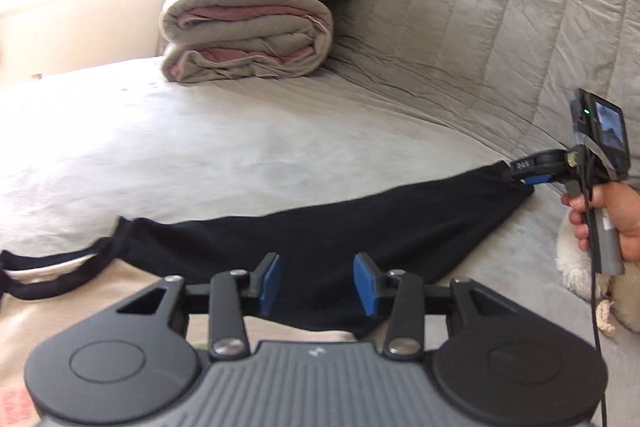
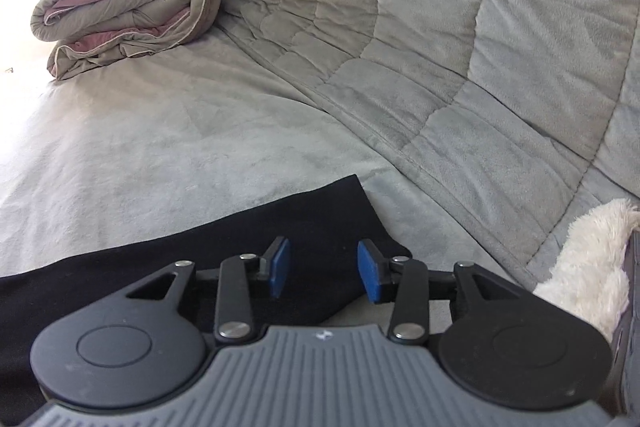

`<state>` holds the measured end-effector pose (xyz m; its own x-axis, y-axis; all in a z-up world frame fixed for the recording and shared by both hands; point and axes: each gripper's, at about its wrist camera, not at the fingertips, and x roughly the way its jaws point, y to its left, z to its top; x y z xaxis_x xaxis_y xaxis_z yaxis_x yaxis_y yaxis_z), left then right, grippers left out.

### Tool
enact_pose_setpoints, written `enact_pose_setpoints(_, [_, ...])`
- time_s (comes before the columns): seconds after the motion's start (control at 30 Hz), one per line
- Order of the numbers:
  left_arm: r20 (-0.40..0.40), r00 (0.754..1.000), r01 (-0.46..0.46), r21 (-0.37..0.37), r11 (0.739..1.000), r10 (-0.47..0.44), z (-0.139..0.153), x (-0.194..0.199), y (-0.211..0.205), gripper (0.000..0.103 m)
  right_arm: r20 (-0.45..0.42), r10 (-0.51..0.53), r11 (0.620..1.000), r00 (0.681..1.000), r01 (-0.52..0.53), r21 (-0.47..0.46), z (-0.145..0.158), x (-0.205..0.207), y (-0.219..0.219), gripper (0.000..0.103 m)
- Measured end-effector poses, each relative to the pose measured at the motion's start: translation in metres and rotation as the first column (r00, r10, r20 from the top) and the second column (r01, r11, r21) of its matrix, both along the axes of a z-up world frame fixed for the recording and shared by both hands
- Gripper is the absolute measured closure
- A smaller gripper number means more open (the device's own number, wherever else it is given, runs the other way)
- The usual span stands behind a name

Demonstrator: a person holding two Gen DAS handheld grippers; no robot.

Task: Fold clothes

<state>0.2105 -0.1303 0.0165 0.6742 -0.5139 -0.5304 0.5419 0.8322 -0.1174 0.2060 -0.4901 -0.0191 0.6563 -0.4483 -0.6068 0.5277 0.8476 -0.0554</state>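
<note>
Grey-covered bed (image 2: 200, 131) underfoot of everything, black garment (image 1: 320, 227) spread flat along its near edge. Left tongs (image 1: 316, 283) half open over the garment's near hem, gripping nothing; right tongs (image 2: 324, 267) likewise parted and empty, just above its far right corner. Probably between folds, fabric lying free. Next: fresh pinches on an edge, then a carry across. Beyond the garment, bare cover in plenty; farther left, rolled duvet (image 1: 248, 35) well apart; fluffy white thing (image 2: 588, 259) close on the right.
</note>
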Motion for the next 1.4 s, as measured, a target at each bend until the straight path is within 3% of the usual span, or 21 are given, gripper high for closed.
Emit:
enact_pose_setpoints(0.2, [0.039, 0.983, -0.181, 0.039, 0.983, 0.180, 0.025, -0.001, 0.067, 0.051, 0.033, 0.061, 0.998, 0.998, -0.061, -0.006, 0.018, 0.000, 0.042, 0.053])
enact_pose_setpoints(0.57, [0.084, 0.897, -0.440, 0.091, 0.893, 0.433, 0.048, -0.012, 0.191, 0.033, 0.054, 0.182, 0.983, 0.982, -0.182, -0.012, 0.051, 0.008, 0.130, 0.044])
enact_pose_setpoints(0.9, [0.074, 0.807, -0.591, 0.118, 0.798, 0.586, 0.062, -0.026, 0.292, 0.023, 0.070, 0.299, 0.954, 0.952, -0.299, -0.009, 0.077, 0.016, 0.216, 0.039])
enact_pose_setpoints(1.4, [0.001, 0.677, -0.728, 0.146, 0.670, 0.736, 0.071, -0.050, 0.413, 0.021, 0.059, 0.453, 0.892, 0.890, -0.453, -0.014, 0.099, 0.015, 0.315, 0.035])
